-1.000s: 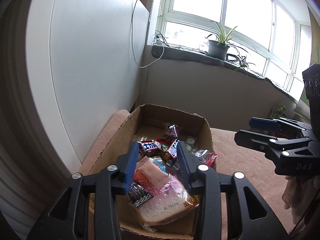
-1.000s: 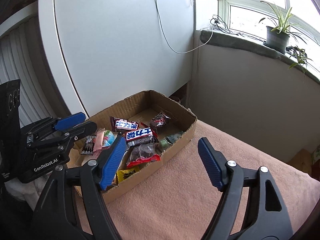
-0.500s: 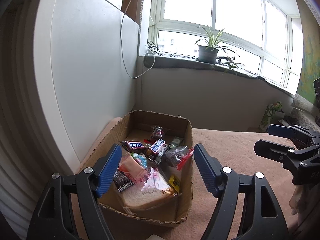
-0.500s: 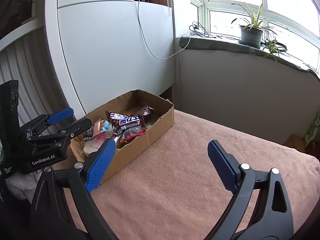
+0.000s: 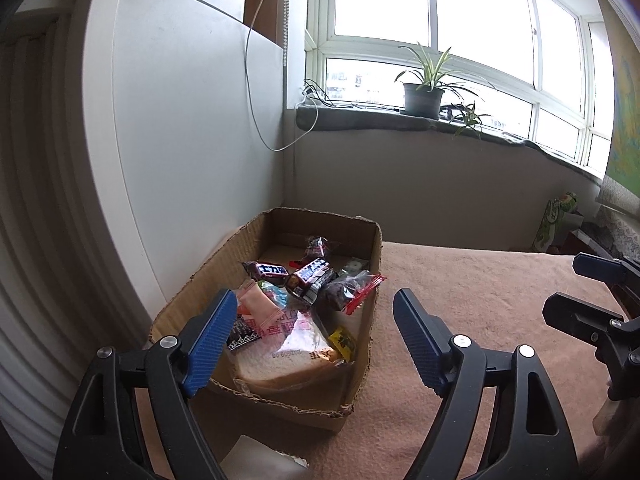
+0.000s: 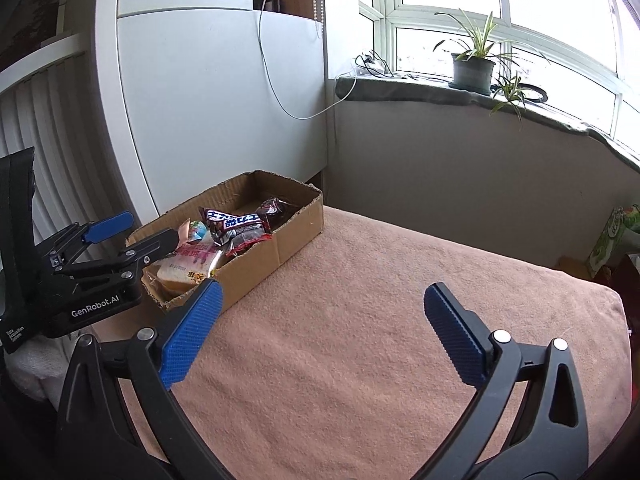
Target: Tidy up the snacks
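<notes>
A cardboard box (image 5: pixel 362 364) sits on the pink cloth and holds several snacks: a wrapped bread slice (image 5: pixel 296 354), chocolate bars (image 5: pixel 310 274), a red-edged packet (image 5: pixel 352 292). It also shows in the right wrist view (image 6: pixel 276 246). My left gripper (image 5: pixel 316 336) is open and empty, held back above the box's near end. My right gripper (image 6: pixel 320 328) is open and empty over bare cloth, to the right of the box. Each gripper appears in the other's view: the right gripper (image 5: pixel 568 294), the left gripper (image 6: pixel 138 232).
The pink cloth (image 6: pixel 380 320) covers the table to the right of the box. A white cabinet (image 5: pixel 180 140) stands behind the box. A potted plant (image 5: pixel 424 96) sits on the windowsill. A pale wrapper (image 5: pixel 260 460) lies at the near edge.
My left gripper opened wide, letting go of the pink packet, and drew back from the box. My right gripper pulled back and to the right, away from the box.
</notes>
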Demonstrator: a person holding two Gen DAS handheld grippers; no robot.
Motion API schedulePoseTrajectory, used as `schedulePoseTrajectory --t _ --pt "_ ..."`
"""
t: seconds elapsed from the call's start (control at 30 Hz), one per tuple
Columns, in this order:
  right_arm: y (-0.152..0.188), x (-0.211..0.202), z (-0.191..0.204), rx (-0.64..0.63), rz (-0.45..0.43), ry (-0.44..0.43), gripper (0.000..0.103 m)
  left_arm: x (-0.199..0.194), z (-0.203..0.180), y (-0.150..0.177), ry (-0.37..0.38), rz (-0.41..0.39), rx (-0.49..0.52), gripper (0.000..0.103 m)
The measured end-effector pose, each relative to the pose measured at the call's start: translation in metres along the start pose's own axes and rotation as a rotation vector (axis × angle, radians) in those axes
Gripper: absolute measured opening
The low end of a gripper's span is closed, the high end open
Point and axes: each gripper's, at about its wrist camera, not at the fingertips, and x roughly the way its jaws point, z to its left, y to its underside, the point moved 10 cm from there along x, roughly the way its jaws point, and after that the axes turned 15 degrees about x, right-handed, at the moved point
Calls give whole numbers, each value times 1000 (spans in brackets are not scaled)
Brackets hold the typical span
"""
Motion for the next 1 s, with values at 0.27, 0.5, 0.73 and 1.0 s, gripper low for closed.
schedulePoseTrajectory --t 0.27,0.5,0.73,1.0 --pt "4 6 -22 42 12 38 102 -2 7 1 -8 -3 -25 80" --pt "4 7 -22 43 11 45 102 -2 9 2 -6 -5 -28 80" --pt "5 6 -17 32 10 41 103 -3 11 3 -7 -7 -32 80" --pt "5 6 -19 37 13 47 103 -3 12 3 -8 -8 -32 80"
